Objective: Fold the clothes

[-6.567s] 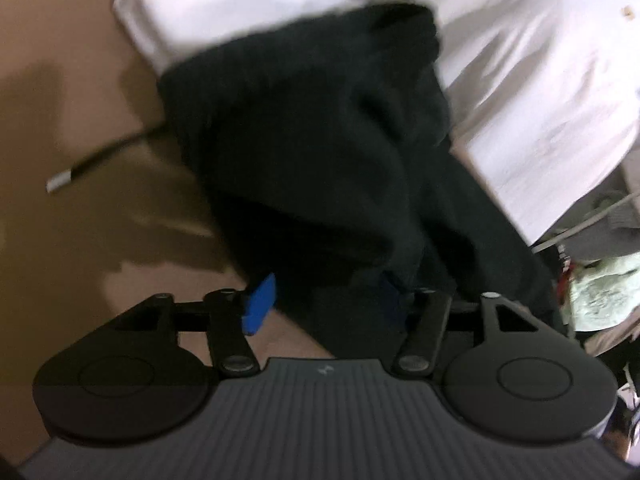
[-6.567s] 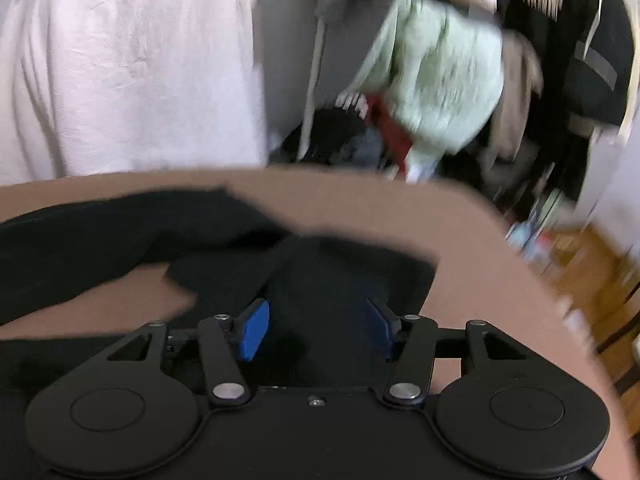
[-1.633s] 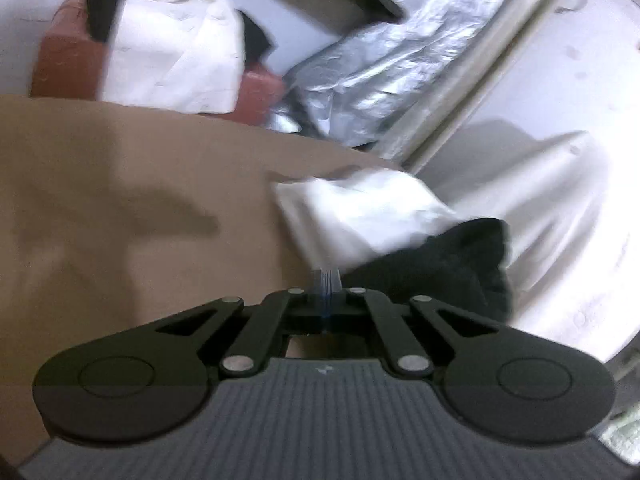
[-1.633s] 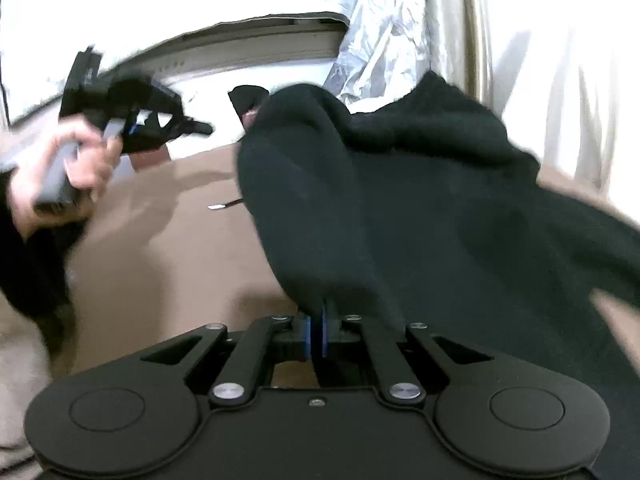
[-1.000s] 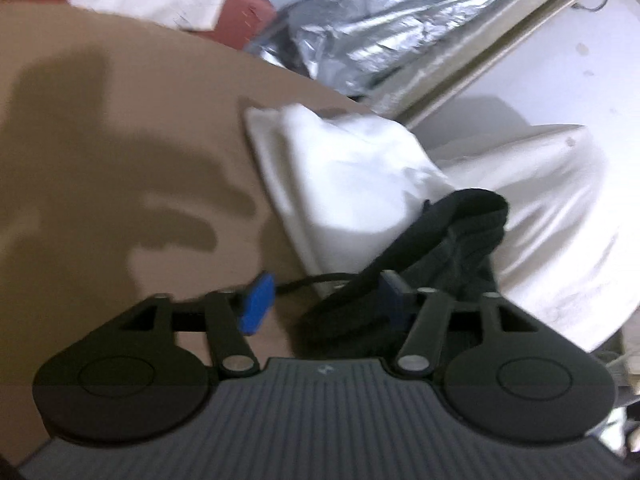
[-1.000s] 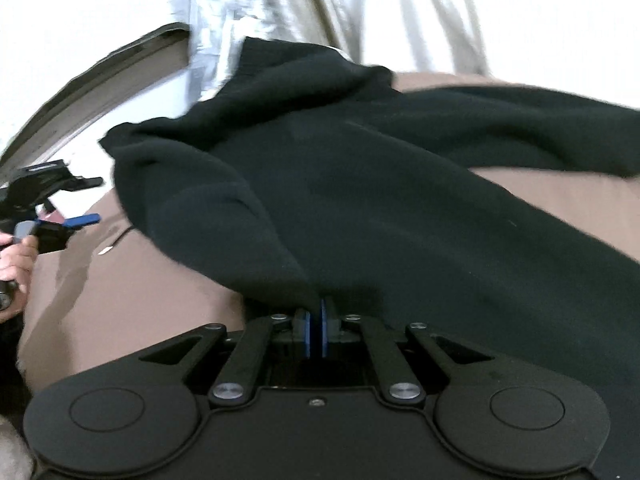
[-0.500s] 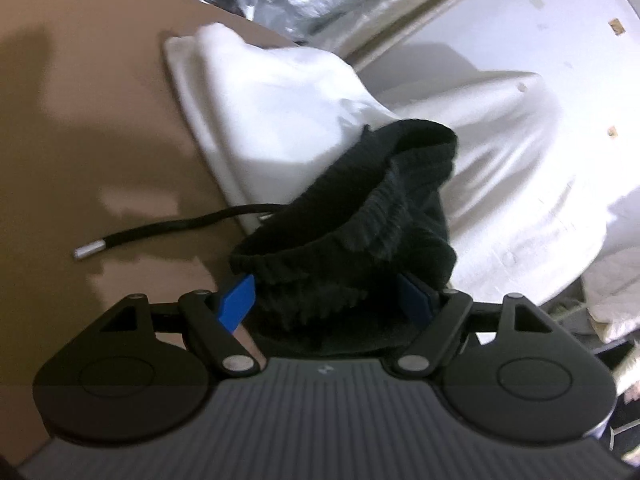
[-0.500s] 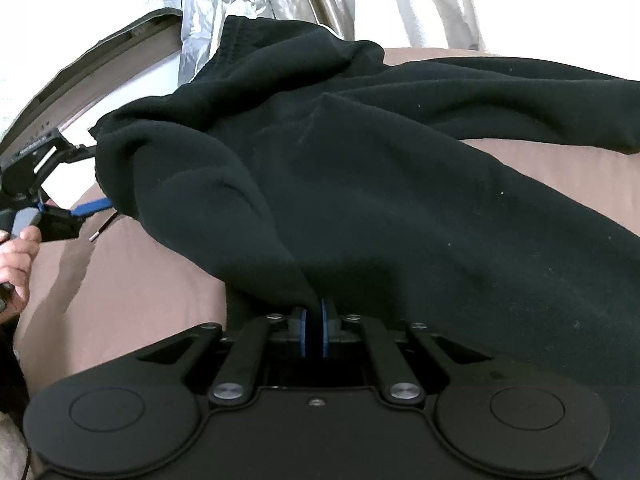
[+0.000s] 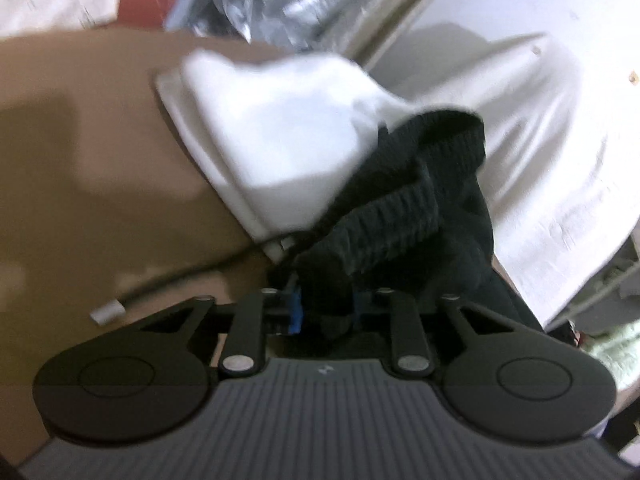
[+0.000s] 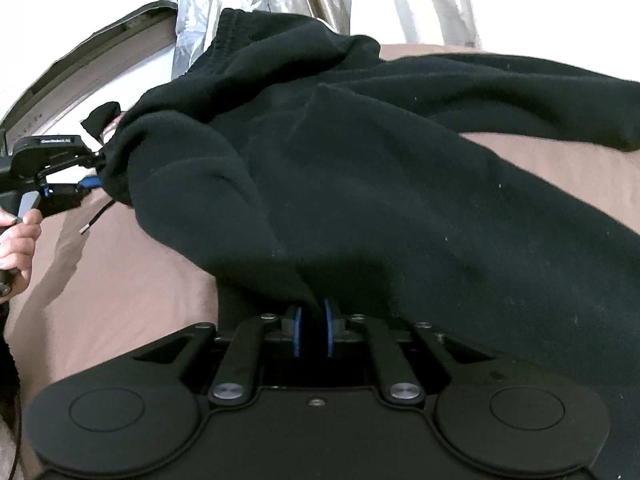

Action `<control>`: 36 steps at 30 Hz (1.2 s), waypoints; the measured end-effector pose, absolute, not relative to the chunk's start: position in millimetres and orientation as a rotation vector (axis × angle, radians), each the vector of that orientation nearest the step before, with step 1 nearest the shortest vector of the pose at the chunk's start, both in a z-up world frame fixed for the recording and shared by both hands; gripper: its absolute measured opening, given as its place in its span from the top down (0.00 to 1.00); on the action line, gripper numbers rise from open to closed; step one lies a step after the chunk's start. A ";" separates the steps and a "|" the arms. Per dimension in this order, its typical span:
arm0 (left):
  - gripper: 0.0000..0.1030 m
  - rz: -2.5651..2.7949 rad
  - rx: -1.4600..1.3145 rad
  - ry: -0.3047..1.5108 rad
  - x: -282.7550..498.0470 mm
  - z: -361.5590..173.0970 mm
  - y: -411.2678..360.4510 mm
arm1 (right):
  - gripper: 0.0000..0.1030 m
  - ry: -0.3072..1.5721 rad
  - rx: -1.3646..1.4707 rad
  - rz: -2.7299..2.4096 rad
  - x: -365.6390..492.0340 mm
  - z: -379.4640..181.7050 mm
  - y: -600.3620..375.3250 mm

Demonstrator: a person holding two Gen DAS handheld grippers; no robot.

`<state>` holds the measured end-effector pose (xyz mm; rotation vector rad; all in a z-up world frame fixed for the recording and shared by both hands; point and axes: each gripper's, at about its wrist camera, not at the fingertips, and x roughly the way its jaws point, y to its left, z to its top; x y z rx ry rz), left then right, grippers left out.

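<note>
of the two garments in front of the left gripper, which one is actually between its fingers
The black knit garment: its ribbed edge runs into the closing left gripper. The white garment lies beyond, ungripped.

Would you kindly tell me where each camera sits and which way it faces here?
Left wrist: on the left gripper, looking along its closing fingers at the black garment between them, a white cloth behind.
Right wrist: on the right gripper, jaws opening with garment between, facing across the brown surface; the person's hand shows.
Shared: garment, drawstring, left gripper.
</note>
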<state>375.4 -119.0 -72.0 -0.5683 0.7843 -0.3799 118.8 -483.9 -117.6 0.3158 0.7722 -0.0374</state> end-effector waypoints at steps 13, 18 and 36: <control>0.83 -0.076 -0.420 0.655 370.1 -45.5 -94.4 | 0.93 0.816 -0.021 0.358 94.4 -97.1 -374.8; 0.64 0.004 -0.323 0.758 380.4 -68.9 -106.2 | 0.85 0.810 0.095 0.302 86.0 -96.5 -374.2; 0.33 -0.195 -0.190 0.703 263.7 9.9 -156.9 | 0.67 0.462 0.545 -0.039 -49.6 -73.0 -467.9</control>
